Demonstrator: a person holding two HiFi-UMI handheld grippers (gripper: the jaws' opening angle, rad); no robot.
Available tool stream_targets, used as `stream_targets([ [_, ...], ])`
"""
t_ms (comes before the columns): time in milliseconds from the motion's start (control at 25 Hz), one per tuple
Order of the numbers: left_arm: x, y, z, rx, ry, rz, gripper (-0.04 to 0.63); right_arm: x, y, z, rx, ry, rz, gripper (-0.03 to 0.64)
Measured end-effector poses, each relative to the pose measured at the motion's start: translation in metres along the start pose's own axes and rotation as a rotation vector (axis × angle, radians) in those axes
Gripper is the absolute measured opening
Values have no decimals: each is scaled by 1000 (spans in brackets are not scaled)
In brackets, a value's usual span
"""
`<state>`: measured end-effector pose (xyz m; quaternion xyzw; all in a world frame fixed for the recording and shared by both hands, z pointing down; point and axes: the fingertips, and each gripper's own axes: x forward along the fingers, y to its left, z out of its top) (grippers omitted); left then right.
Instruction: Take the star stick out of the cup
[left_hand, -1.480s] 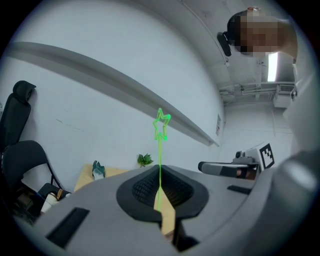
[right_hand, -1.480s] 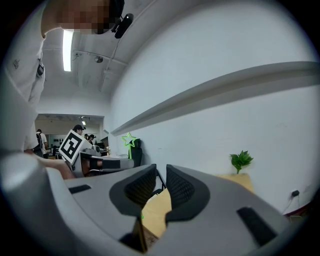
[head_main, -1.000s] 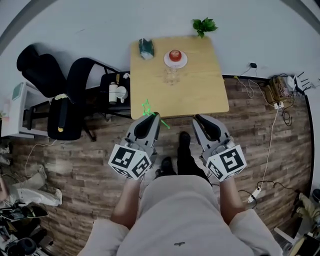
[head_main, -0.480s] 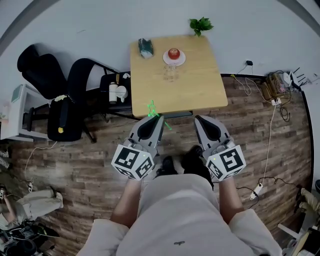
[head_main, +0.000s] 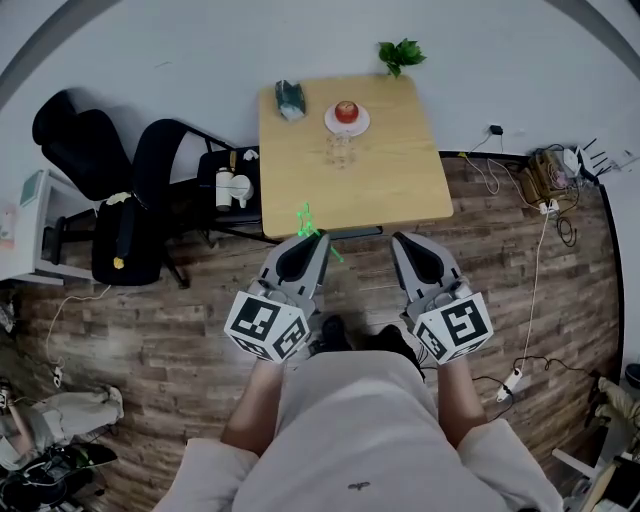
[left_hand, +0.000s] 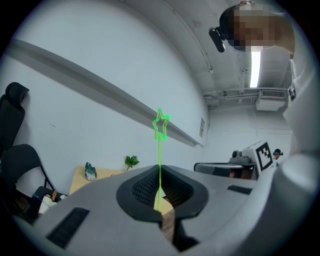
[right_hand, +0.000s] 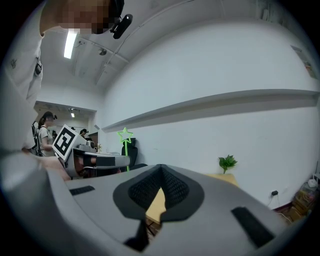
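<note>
My left gripper (head_main: 316, 238) is shut on a thin green star stick (head_main: 307, 220), held upright in front of my body, short of the table's near edge. In the left gripper view the stick (left_hand: 160, 160) rises from between the closed pads, with the star at its top. The clear cup (head_main: 340, 151) stands on the wooden table (head_main: 390, 190), far from both grippers. My right gripper (head_main: 404, 240) hangs level with the left one. In its own view its jaws (right_hand: 160, 168) meet with nothing between them, and the star stick (right_hand: 125, 136) shows off to the left.
On the table's far side are a red apple on a white plate (head_main: 346, 113), a teal object (head_main: 291, 97) and a small green plant (head_main: 400, 53). Black office chairs (head_main: 135, 190) stand left of the table. Cables and a power strip (head_main: 515, 383) lie on the wooden floor at right.
The person's feet have drawn back under the body and the table sits slightly farther off. Both grippers keep nearly the same place, the stick still in the left one.
</note>
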<state>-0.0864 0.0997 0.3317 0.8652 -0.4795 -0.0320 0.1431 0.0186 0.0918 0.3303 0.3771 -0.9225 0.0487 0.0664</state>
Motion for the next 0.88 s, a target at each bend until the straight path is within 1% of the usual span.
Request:
stream_targets([
  [480,9,3,-4,-9,13,-17,12,-8,-12,-6,4,19,-40,-3],
  [880,9,3,-4,-9,14,-18,12,-9,-13,-6,-2,24,-44,-2],
])
